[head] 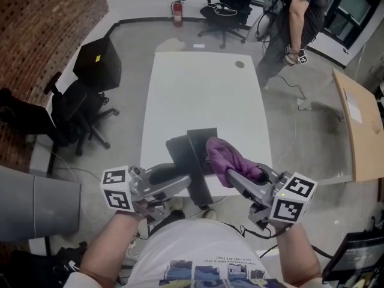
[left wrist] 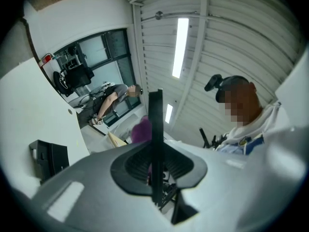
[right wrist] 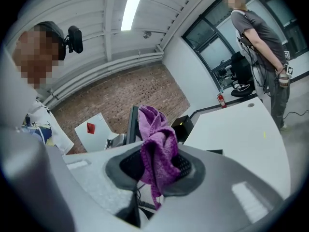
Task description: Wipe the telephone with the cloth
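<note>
The telephone (head: 201,155) is a thin black slab held over the near edge of the white table (head: 204,95). My left gripper (head: 183,183) is shut on its lower part. In the left gripper view the slab (left wrist: 155,124) stands edge-on between the pads of the left gripper (left wrist: 155,166). A purple cloth (head: 228,158) is bunched against the slab's right face, and my right gripper (head: 235,176) is shut on it. In the right gripper view the cloth (right wrist: 157,139) hangs out of the right gripper (right wrist: 157,166), with the slab's edge (right wrist: 133,124) just left of it.
A dark flat shape (head: 177,152) lies on the table behind the slab. Office chairs (head: 78,116) and a black box (head: 99,62) stand to the left. A person (head: 300,23) stands at the back right, beside a wooden board (head: 360,125).
</note>
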The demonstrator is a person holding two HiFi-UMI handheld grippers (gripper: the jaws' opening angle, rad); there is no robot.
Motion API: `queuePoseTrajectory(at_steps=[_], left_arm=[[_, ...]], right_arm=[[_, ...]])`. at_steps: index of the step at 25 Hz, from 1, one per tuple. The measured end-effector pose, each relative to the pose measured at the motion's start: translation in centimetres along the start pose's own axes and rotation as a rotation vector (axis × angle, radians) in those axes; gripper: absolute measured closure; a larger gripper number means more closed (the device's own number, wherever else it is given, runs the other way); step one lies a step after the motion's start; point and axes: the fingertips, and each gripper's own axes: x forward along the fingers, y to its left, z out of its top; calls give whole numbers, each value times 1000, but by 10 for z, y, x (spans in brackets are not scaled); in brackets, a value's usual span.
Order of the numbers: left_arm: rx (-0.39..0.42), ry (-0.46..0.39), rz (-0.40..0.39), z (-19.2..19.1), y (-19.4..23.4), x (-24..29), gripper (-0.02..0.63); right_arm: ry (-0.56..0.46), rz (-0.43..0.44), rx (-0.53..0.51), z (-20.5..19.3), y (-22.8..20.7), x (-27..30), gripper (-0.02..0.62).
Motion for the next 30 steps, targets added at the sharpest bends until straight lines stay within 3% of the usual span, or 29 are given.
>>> queuePoseTrajectory(at_steps=[6,11,19,30], left_arm=[[-17,46,-49,-19,-13,9,525],[-18,76,-65,-28,-19,13,525],[-14,71,-56,-26,-14,9,525],[7,58,-69,-14,-13,6,525]], right_arm=[[-56,20,17,30,3,29,512],[-77,118,48,46,23,41,512],[-55,191,71,35,35,37,512],[-6,210,64,8,39,26,512]])
